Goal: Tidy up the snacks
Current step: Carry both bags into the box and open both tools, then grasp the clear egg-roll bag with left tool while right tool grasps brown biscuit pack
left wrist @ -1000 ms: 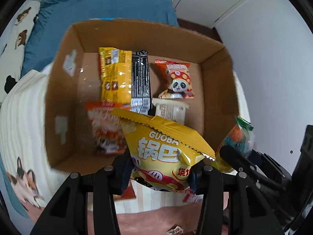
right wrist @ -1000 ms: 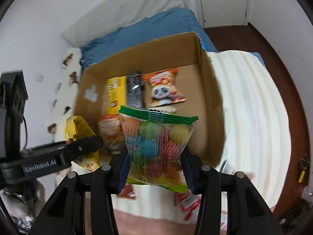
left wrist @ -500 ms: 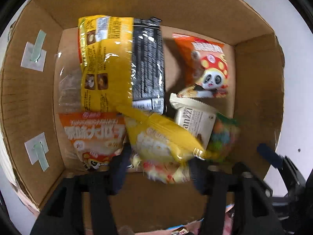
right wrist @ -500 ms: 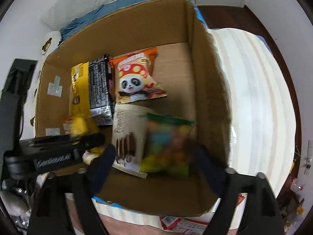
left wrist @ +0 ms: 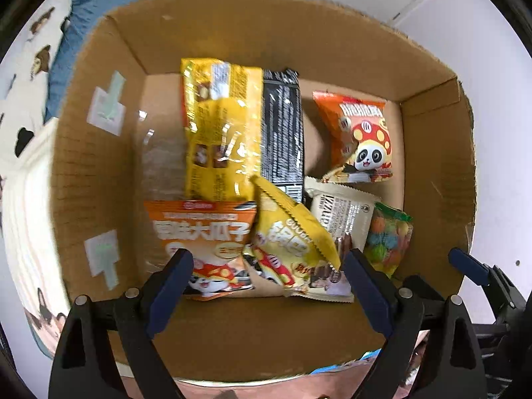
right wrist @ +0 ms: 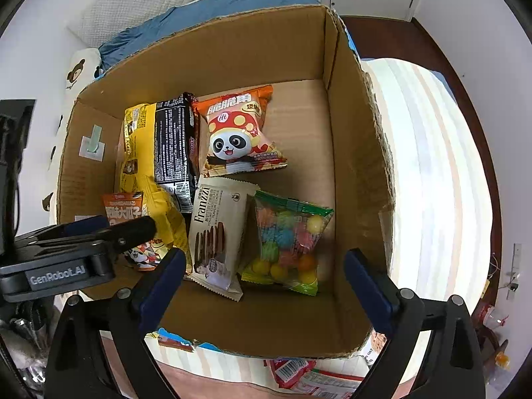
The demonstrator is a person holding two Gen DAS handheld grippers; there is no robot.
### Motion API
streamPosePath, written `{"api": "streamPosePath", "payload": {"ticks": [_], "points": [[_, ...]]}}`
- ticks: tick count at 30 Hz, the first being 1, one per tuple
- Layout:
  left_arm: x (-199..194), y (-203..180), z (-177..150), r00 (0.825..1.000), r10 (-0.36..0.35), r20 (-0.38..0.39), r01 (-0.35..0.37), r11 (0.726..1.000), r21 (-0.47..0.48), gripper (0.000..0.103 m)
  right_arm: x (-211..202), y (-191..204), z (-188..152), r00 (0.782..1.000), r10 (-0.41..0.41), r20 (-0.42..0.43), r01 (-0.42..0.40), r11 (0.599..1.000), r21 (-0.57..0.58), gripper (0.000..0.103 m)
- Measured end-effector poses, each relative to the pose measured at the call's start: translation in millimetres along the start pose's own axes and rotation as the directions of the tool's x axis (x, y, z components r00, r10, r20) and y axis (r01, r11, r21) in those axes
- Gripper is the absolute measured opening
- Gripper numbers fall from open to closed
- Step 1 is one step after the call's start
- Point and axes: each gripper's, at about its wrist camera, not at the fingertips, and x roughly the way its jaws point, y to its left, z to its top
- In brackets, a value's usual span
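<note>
1. Releasing is the step in hand: both tools hang over the box point(right wrist: 359, 139), pointing down into it, and I read this as the drop-off of two snacks.
2. My left gripper point(left wrist: 267, 267) has its jaws opening, already spread wide. The yellow bag point(left wrist: 292, 242) lies between them on the box floor, tilted across its neighbours, and neither pad presses on it.
3. My right gripper point(right wrist: 262, 266) is likewise opening, jaws wide apart. The candy bag point(right wrist: 286, 246) lies flat below and between them, near the right wall, with no pad touching it.
4. Other snacks sit around these two: the wafer pack point(right wrist: 216, 232) just left of the candy bag and overlapping its edge, the panda bag point(right wrist: 237, 133) further back, the black pack point(right wrist: 173, 146) and a tall yellow pack point(left wrist: 219, 126) side by side, and the orange bag point(left wrist: 202, 242) in the near left corner.
5. More packets point(right wrist: 299, 374) show outside the box, under its near wall, so I judge the task is not finished.
6. The next move calls for lifting both tools straight up with the jaws kept wide, so no pad snags a bag edge, then swinging out over the near wall toward the loose packets.
7. The two tools are close together here; I should raise them without crossing.
</note>
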Motion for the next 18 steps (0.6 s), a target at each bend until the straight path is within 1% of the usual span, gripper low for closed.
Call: {"api": "streamPosePath", "payload": {"ticks": [4, 7, 9, 10, 12, 14, 18], "points": [[-26.3, 5.4, -14.6, 0.996, 0.027, 0.090, -0.029, 1.000, 0.012, 0.093, -11.2, 4.7, -6.4, 0.999, -0.005, 0.047, 0.005, 1.000, -0.017, 0.098], [-46.0, 9.9, -33.6, 0.983, 0.059, 0.175, -0.064, 0.998, 0.023, 0.093, -23.9, 6.7, -17.0, 0.995, -0.004, 0.097, 0.007, 1.000, -0.028, 0.098], [-58.5, 15.0, -46.7, 0.970, 0.080, 0.228, -0.089, 0.996, 0.030, 0.093, -32.6, 7.0, -25.7, 0.992, -0.003, 0.130, 0.007, 1.000, -0.029, 0.098], [-65.6, 17.5, -56.6, 0.961, 0.092, 0.260, -0.103, 0.994, 0.029, 0.093, -37.5, 7.5, -31.0, 0.989, -0.004, 0.148, 0.008, 0.999, -0.031, 0.098], [-73.1, 19.7, -69.5, 0.949, 0.107, 0.298, -0.120, 0.992, 0.028, 0.093, -47.5, 9.8, -41.9, 0.983, 0.002, 0.184, 0.005, 0.999, -0.039, 0.098], [-80.5, 19.7, -80.8, 0.938, 0.111, 0.328, -0.124, 0.992, 0.020, 0.093, -58.9, 14.1, -51.2, 0.974, -0.007, 0.225, 0.020, 0.998, -0.054, 0.098], [-95.8, 16.8, -102.8, 0.915, 0.104, 0.391, -0.115, 0.993, 0.006, 0.093, -84.9, 20.3, -68.3, 0.955, 0.007, 0.296, 0.013, 0.998, -0.064, 0.098]]}}
